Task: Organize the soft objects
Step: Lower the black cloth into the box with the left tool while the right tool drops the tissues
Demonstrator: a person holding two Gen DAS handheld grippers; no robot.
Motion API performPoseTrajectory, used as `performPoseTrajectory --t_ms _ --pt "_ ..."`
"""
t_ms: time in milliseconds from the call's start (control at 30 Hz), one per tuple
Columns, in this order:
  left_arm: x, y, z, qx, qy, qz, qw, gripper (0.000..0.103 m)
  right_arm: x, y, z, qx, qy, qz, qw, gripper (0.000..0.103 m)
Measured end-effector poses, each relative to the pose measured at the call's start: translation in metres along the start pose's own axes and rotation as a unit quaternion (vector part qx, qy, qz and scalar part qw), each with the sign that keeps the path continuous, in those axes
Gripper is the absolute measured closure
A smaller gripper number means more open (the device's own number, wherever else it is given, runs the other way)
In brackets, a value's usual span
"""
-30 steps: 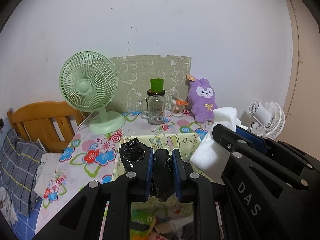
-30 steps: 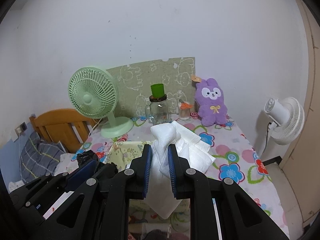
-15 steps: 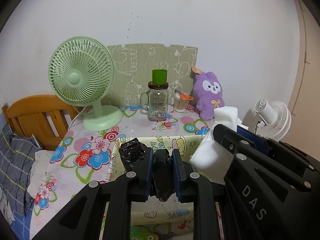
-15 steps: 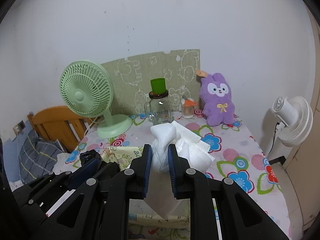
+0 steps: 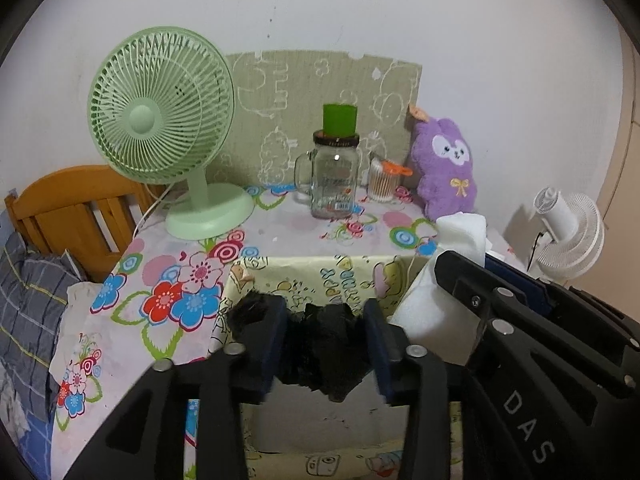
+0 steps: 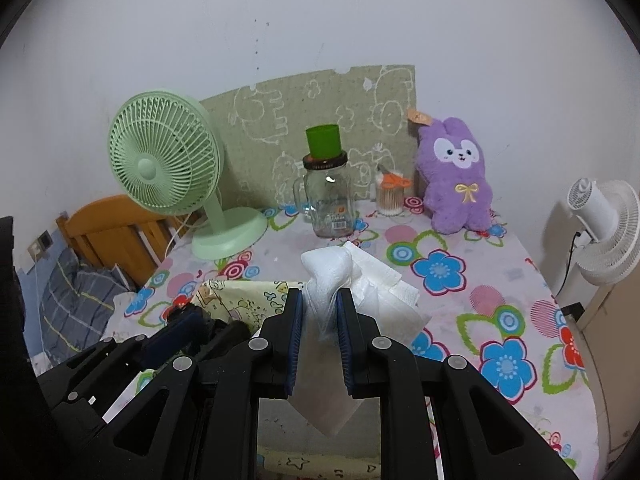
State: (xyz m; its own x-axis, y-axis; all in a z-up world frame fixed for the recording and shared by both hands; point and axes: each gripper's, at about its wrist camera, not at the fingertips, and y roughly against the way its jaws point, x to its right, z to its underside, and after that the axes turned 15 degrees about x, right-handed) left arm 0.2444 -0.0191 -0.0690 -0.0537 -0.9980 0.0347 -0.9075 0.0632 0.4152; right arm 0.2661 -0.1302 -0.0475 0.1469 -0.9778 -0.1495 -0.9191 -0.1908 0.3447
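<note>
Over the flowered table sits one yellow cartoon-print box, both claws poised above it so the soft things can drop in. The right gripper is pinched tight on one white cloth, hanging over the box. The left gripper has just been opening, its jaws spread around one crumpled black plastic bag, seemingly letting go.

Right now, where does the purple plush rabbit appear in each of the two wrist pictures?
Left wrist view: the purple plush rabbit sits right of centre, at the back of the table against the wall, beside the cotton swab jar.
Right wrist view: the rabbit is again right of centre, higher and fully visible.
Shared landmark: the glass jar with the green cup, left of the rabbit in both.
</note>
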Motion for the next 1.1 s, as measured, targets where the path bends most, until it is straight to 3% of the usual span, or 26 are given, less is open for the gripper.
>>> performPoseTrajectory --t_ms 533,633,700,767,867,1100 --pt "-0.009 -0.021 0.011 -0.043 -0.008 -0.007 0.9990 0.044 -0.006 -0.030 0.013 -0.031 0.010 -0.014 0.999 0.079" --pt "-0.010 -0.022 0.011 -0.044 -0.007 -0.006 0.9990 0.039 -0.005 -0.034 0.015 -0.040 0.008 -0.018 0.999 0.066" --pt "-0.010 -0.021 0.011 -0.042 -0.007 -0.002 0.9991 0.034 -0.006 -0.034 0.016 -0.040 0.005 -0.026 0.999 0.047" --pt "-0.009 -0.021 0.011 -0.041 -0.005 0.001 0.9992 0.029 -0.008 -0.033 0.015 -0.036 0.008 -0.027 0.999 0.043" --pt "-0.010 -0.019 0.011 -0.042 -0.003 0.006 0.9991 0.026 -0.007 -0.033 0.014 -0.036 0.009 -0.026 0.999 0.029" --pt "-0.008 -0.009 0.006 -0.029 -0.008 0.003 0.9995 0.016 -0.007 -0.025 0.009 -0.033 0.008 -0.024 0.999 0.020"
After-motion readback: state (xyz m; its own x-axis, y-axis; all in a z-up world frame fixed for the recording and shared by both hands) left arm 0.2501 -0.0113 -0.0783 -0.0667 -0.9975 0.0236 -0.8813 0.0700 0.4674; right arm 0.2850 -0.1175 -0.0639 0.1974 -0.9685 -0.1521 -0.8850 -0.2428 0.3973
